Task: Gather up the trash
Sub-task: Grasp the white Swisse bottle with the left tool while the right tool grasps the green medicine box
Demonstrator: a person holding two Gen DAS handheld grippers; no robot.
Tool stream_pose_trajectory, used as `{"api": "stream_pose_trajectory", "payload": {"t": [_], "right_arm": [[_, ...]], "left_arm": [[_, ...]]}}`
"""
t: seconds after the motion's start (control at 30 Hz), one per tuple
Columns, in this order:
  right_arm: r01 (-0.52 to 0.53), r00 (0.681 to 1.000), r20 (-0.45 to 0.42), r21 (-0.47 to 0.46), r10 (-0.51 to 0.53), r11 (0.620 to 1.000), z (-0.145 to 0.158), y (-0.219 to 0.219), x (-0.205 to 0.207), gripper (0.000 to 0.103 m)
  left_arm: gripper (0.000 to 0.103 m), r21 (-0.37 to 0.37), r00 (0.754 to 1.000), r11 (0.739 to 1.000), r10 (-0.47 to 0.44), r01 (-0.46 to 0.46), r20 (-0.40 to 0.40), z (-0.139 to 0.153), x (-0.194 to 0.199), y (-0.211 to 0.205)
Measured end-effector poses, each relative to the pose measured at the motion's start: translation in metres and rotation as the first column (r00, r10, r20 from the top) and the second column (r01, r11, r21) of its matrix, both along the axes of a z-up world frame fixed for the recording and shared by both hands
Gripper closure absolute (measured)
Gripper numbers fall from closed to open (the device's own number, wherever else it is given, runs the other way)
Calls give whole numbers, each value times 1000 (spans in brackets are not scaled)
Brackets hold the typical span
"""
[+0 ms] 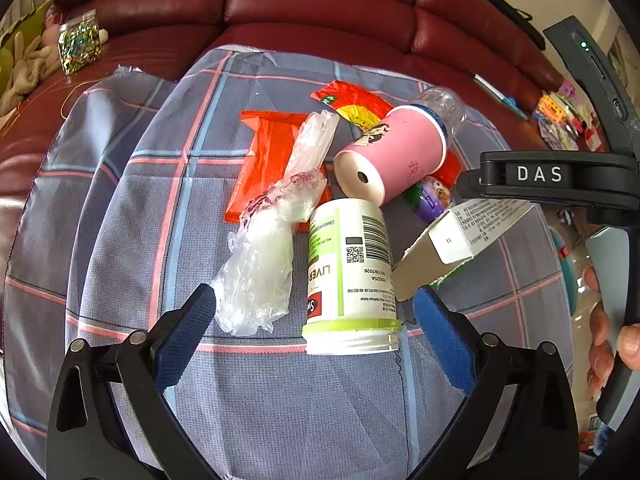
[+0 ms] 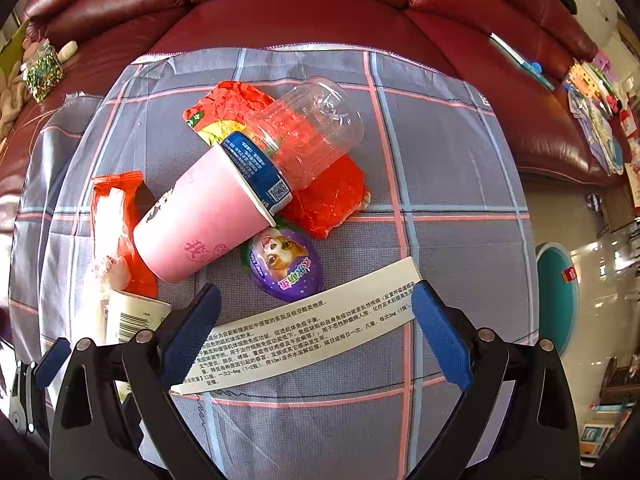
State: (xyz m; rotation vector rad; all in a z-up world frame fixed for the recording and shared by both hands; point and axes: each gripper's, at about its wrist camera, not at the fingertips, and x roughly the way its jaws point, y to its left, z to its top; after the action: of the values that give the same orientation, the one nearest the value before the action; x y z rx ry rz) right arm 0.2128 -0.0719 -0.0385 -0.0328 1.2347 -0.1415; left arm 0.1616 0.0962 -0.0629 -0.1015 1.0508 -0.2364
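Trash lies piled on a checked cloth (image 1: 280,400) spread over a sofa seat. My left gripper (image 1: 314,296) is open around the neck end of a white bottle with a green label (image 1: 352,280), and a crumpled clear plastic bag (image 1: 260,260) lies by its left finger. Behind them lie a pink paper cup (image 1: 400,152) on its side, a clear plastic bottle (image 2: 316,132), red wrappers (image 2: 324,196) and a purple egg-shaped pack (image 2: 286,264). My right gripper (image 2: 316,296) is open, with a long white printed box (image 2: 300,332) lying across between its fingers.
The red leather sofa (image 2: 300,4) rises behind the cloth. A clear jar of glittery bits (image 1: 80,46) stands at the far left on the seat. Colourful small items (image 2: 596,100) lie on the right armrest. A person's hand (image 1: 604,340) holds the right gripper's handle.
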Motion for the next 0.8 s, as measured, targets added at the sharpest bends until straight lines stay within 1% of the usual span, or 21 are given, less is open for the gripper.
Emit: {"api": "stream_pose_trajectory", "payload": {"t": [0.1, 0.23, 0.33, 0.4, 0.47, 0.53, 0.57, 0.7, 0.8], "right_arm": [[1, 1000, -10, -3, -1, 1000, -2, -12, -8, 11], [43, 998, -47, 65, -40, 997, -11, -38, -21, 11], [80, 994, -83, 163, -67, 983, -19, -53, -32, 11], [97, 991, -108, 239, -73, 966, -24, -60, -40, 11], [103, 991, -115, 291, -72, 951, -26, -66, -48, 11], [94, 992, -114, 291, -63, 952, -28, -69, -53, 11], [91, 992, -109, 287, -61, 954, -29, -70, -56, 11], [109, 990, -112, 254, -83, 961, -39, -86, -59, 11], [110, 990, -118, 265, -81, 958, -42, -97, -63, 11]], "left_arm": [[4, -6, 1000, 1000, -7, 7, -3, -1, -1, -4], [4, 0, 999, 999, -37, 37, -2, -2, -6, -18], [4, 26, 999, 998, -51, 51, 13, -3, -10, -28], [5, 30, 999, 999, -34, 33, 21, -4, -11, -28], [7, 11, 999, 1000, -28, 27, 23, -4, -13, -25], [10, -17, 999, 999, -42, 43, 12, -4, -15, -25], [11, -19, 999, 998, -52, 52, 10, -4, -17, -26], [14, 2, 997, 997, -84, 84, 1, -5, -23, -38], [14, 34, 998, 997, -69, 69, 5, -7, -24, -40]]}}
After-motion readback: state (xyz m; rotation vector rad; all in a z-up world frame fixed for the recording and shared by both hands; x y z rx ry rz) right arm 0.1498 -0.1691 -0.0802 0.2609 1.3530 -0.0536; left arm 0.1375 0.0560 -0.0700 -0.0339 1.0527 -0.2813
